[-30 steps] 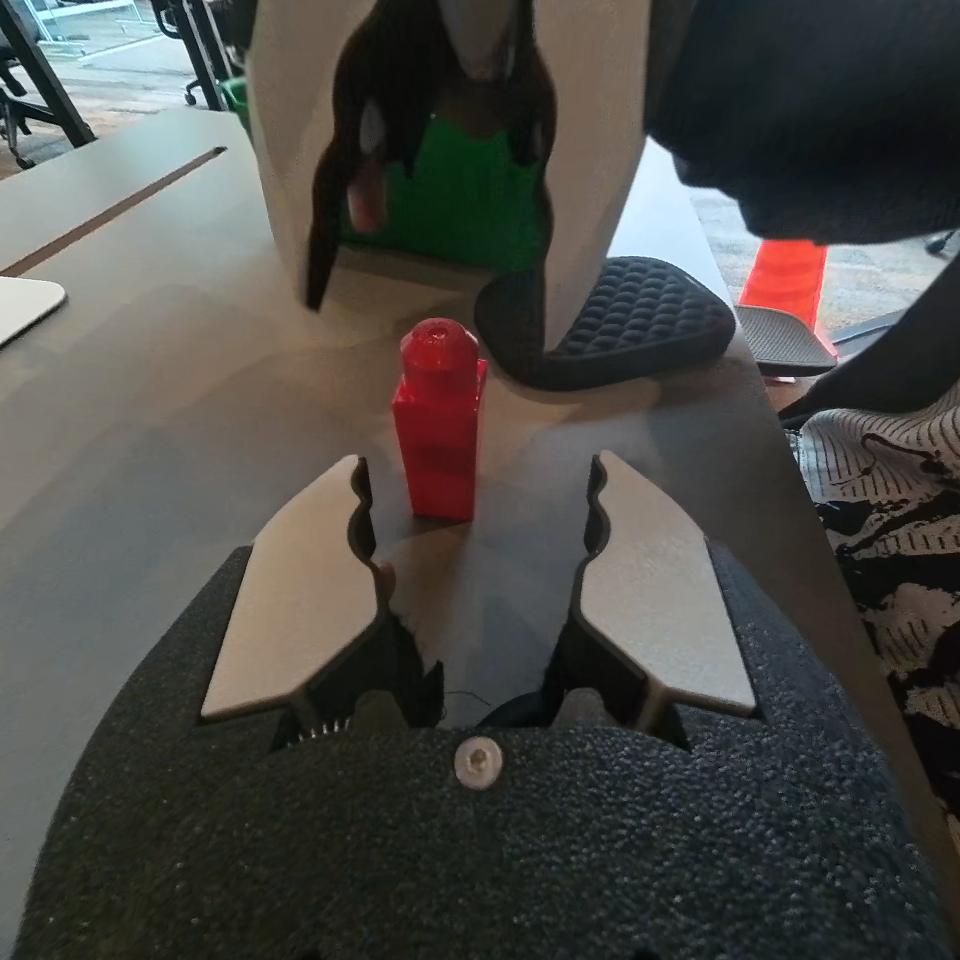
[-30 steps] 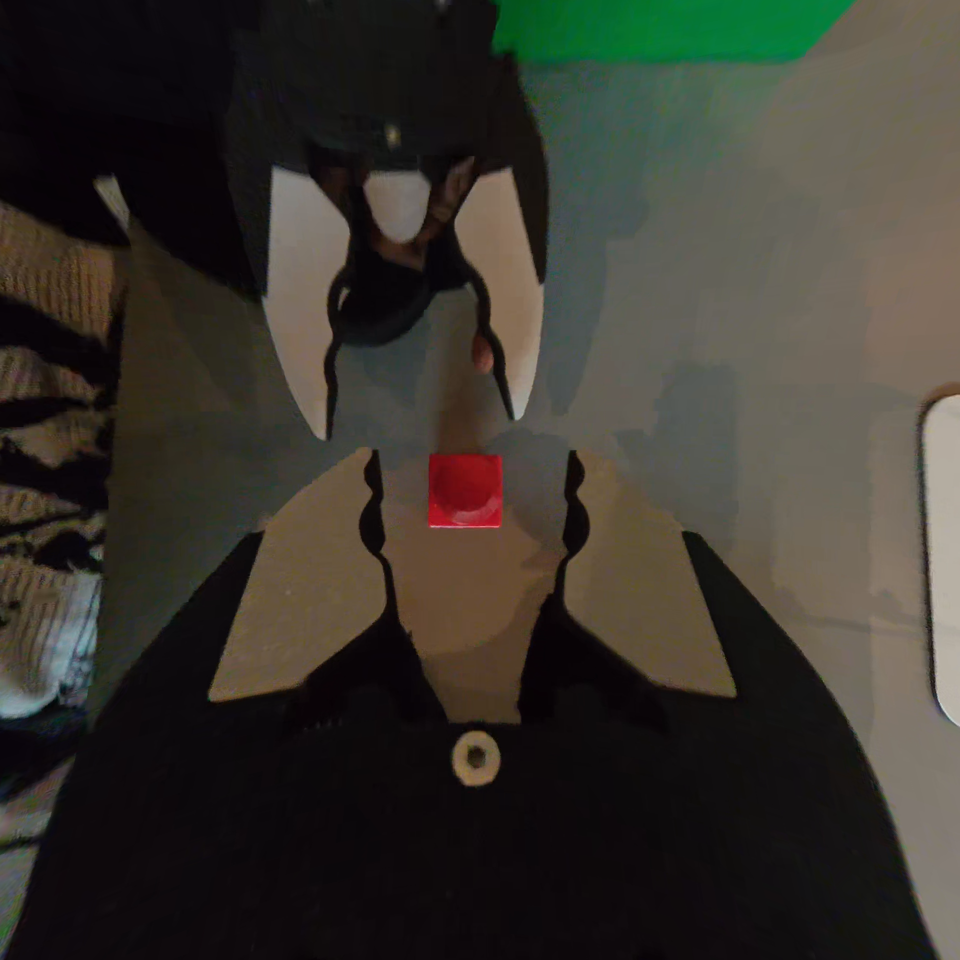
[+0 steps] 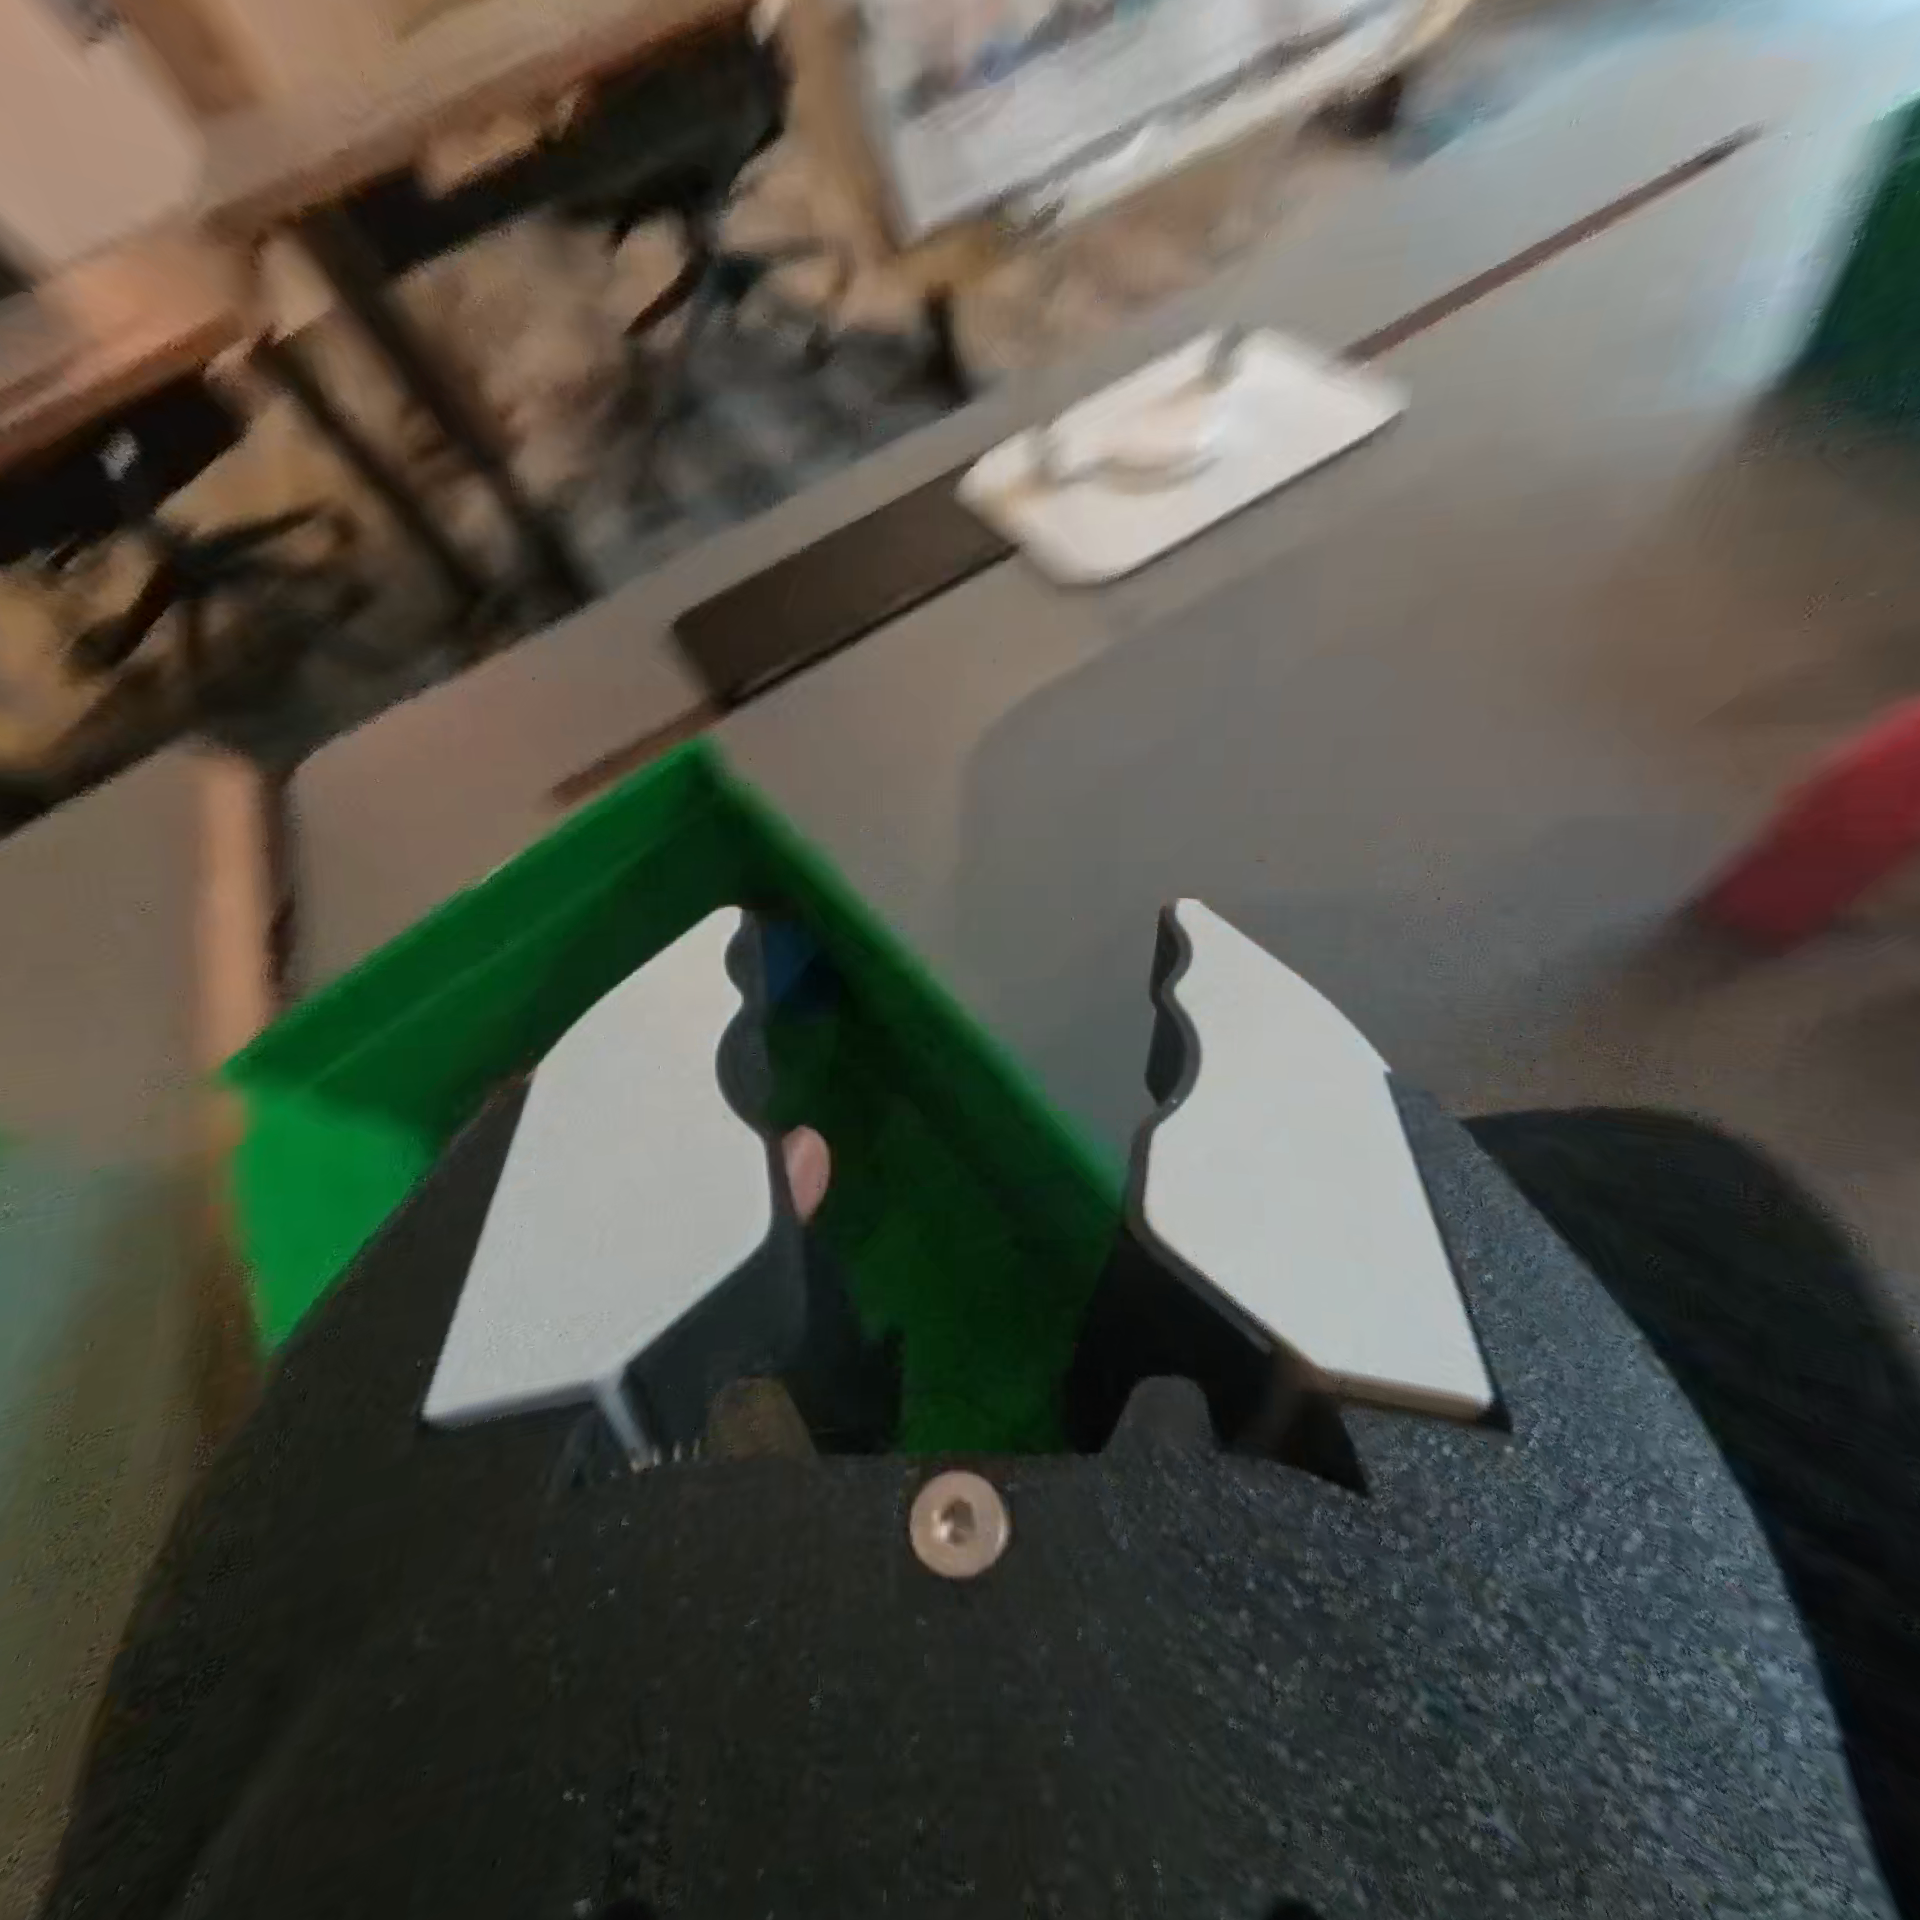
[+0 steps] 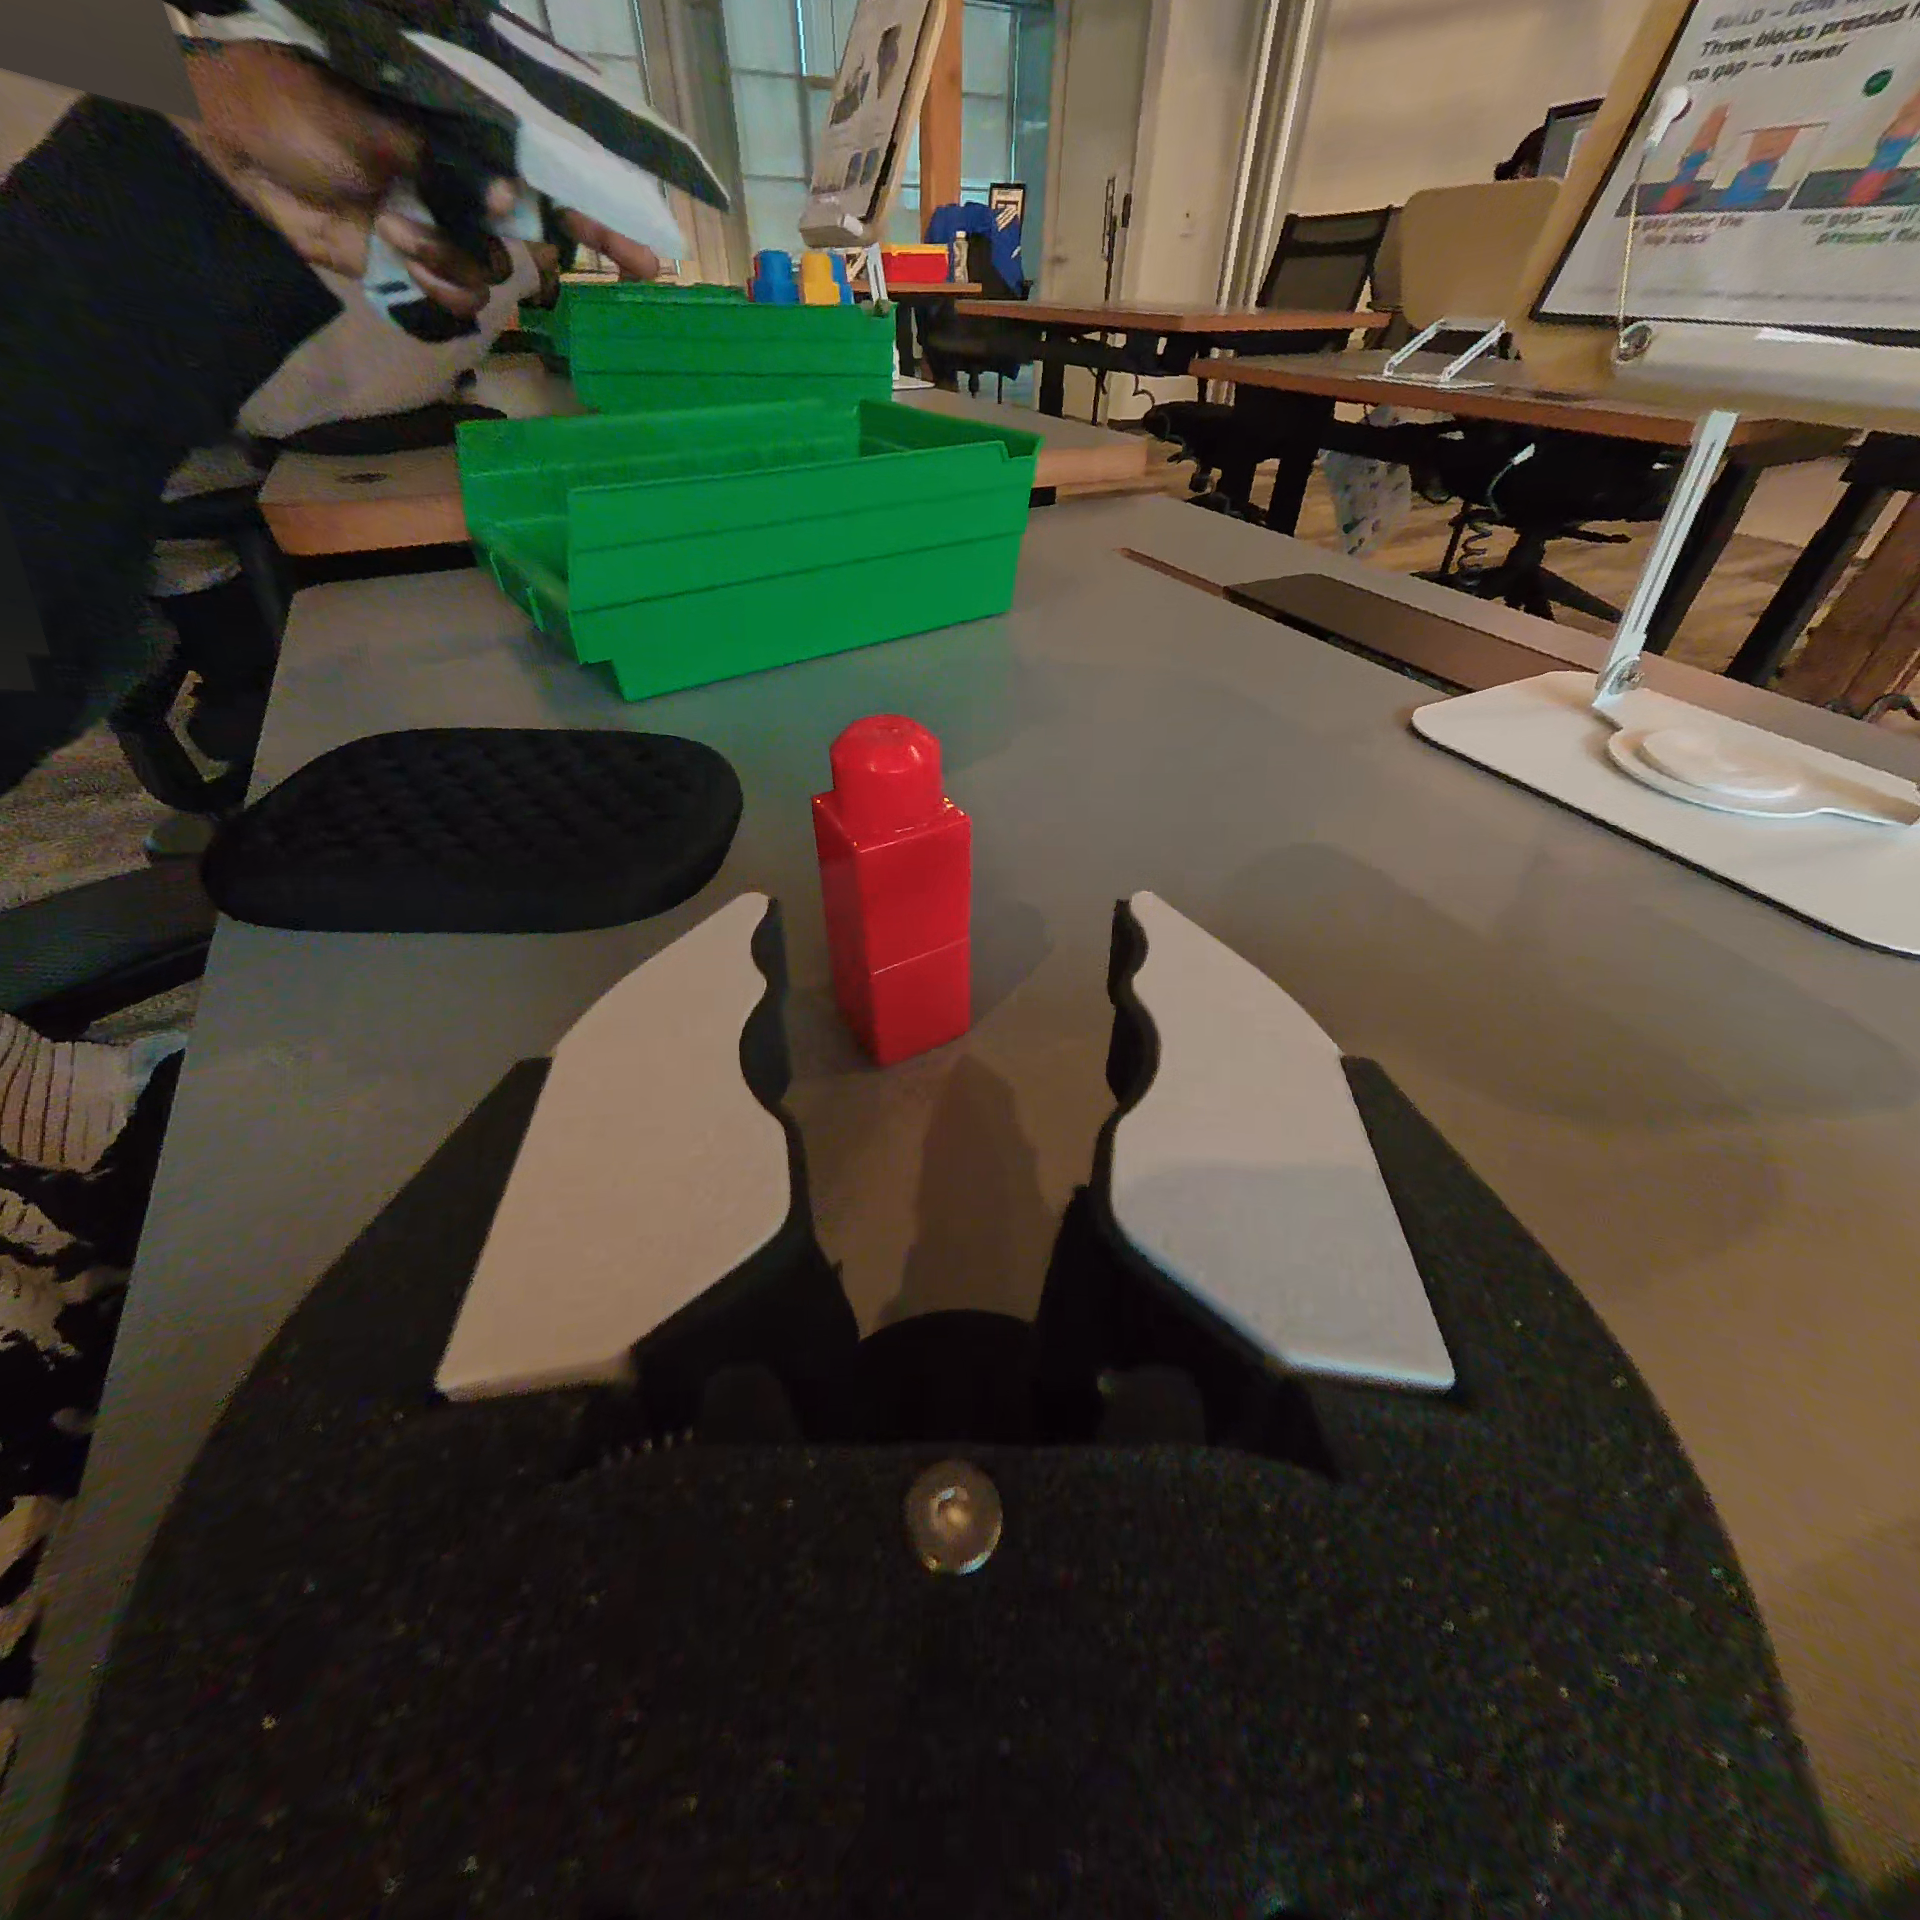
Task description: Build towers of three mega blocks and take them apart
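A red tower [image 4: 899,914] of two stacked mega blocks stands upright on the grey table [image 4: 1351,987]. My right gripper [image 4: 945,902] is open and empty, low on the table, with its fingertips on either side of the tower and not touching it. My left gripper [image 3: 956,935] is open and empty, held over a corner of a green bin [image 3: 582,966] with something blue [image 3: 784,966] inside. In the right wrist view the left gripper [image 4: 665,208] is held up at the top left above the green bins [image 4: 790,540]. The tower is a red blur [image 3: 1829,831] at the right of the left wrist view.
A black padded armrest [image 4: 468,821] lies left of the tower. A white stand base [image 4: 1714,810] with an instruction sheet [image 4: 1766,156] is at the right. More green bins with blue and yellow blocks [image 4: 795,275] stand farther back. The table's left edge is near. My right fingertips sit around 35 cm from my left ones. Measured from the fingertips, the red blur [image 3: 1829,831] is 9 cm or so from the right gripper and 25 cm from the left.
My left gripper has swung away from the red tower to over the green bin. My right gripper has dropped from looking straight down on the tower to a low level pose behind it.
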The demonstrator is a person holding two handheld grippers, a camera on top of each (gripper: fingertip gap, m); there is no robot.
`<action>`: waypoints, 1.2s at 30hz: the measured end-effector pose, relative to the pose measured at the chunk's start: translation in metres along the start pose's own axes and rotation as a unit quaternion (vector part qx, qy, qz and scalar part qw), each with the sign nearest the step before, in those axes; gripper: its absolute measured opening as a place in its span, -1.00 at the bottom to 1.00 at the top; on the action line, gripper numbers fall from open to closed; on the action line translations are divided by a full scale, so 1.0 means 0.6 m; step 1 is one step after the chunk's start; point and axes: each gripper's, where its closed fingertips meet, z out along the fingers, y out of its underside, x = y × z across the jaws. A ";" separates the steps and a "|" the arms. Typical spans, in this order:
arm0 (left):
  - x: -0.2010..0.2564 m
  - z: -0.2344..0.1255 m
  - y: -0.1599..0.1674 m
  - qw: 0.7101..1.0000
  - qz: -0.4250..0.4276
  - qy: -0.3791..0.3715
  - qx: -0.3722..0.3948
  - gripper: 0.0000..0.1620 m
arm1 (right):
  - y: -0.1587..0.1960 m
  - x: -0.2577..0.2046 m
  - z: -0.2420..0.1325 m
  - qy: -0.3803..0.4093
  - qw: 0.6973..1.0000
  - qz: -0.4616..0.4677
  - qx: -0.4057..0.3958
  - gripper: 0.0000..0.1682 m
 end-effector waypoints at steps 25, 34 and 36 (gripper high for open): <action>-0.311 0.178 0.296 0.927 -0.066 -0.173 -0.326 0.01 | 0.006 -0.002 0.005 -0.010 1.000 0.006 -0.012 -0.37; -0.330 0.197 0.308 0.912 -0.064 -0.201 -0.352 -0.17 | 0.004 -0.002 0.004 -0.013 1.000 0.012 -0.005 -0.40; -0.324 0.198 0.307 0.912 -0.052 -0.192 -0.359 -0.26 | 0.004 -0.002 0.004 -0.013 1.000 0.012 -0.005 -0.41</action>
